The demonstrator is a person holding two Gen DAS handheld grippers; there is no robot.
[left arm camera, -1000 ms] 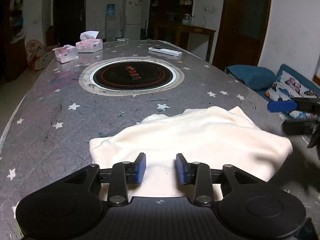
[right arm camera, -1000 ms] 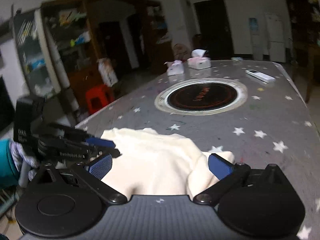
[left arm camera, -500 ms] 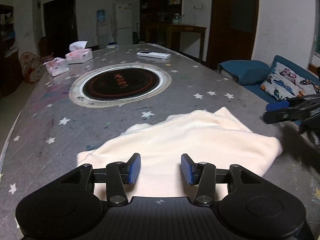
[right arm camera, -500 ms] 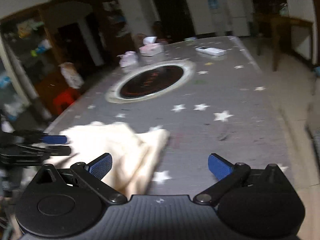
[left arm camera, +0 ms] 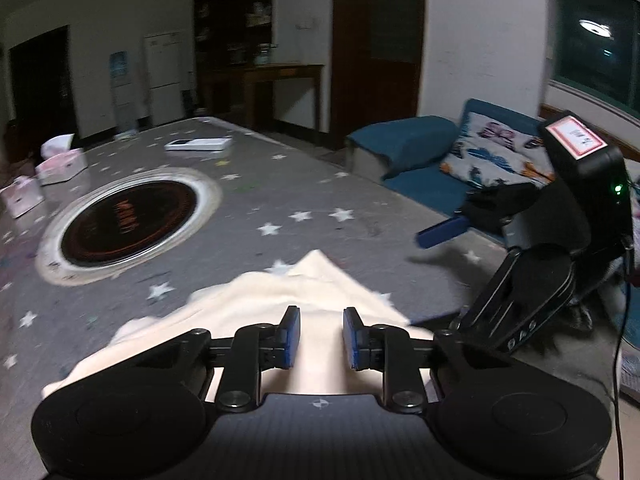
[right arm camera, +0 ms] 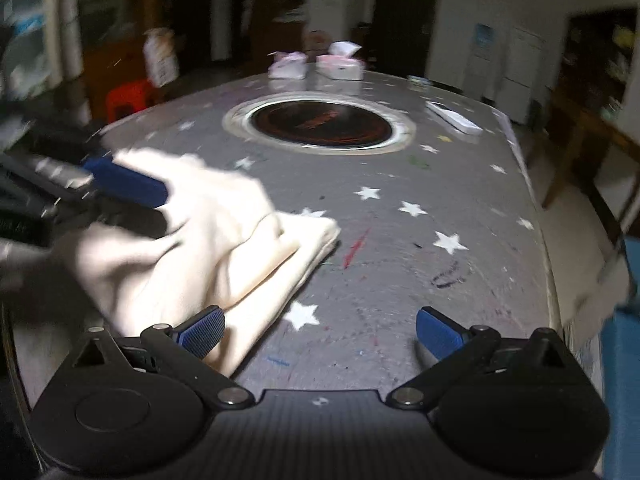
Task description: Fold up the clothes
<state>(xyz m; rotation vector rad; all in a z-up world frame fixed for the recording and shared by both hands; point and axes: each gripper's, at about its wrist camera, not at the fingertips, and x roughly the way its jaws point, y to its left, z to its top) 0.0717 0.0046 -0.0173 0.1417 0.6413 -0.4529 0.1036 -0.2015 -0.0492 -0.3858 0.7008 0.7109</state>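
Observation:
A cream garment (left arm camera: 280, 300) lies folded on the grey star-patterned table (left arm camera: 280, 200), near its front edge. My left gripper (left arm camera: 320, 338) hovers over the garment's near part, its blue pads a small gap apart with nothing between them. In the right wrist view the garment (right arm camera: 208, 236) lies at the left, bunched with a folded corner pointing right. My right gripper (right arm camera: 320, 330) is wide open and empty over bare table beside the garment; its left pad is next to the cloth's edge. The right gripper also shows in the left wrist view (left arm camera: 440, 232), and the left gripper's blue finger in the right wrist view (right arm camera: 124, 184).
A round black hotplate (left arm camera: 128, 220) is set into the table's middle. Two tissue boxes (right arm camera: 316, 66) and a white remote (right arm camera: 454, 118) lie at the far end. A blue sofa with a patterned cushion (left arm camera: 492, 156) stands beyond the table's right edge.
The left gripper has swung to the right over the garment. The right gripper has come back toward the garment, which now lies closer to its left pad. Both stay open.

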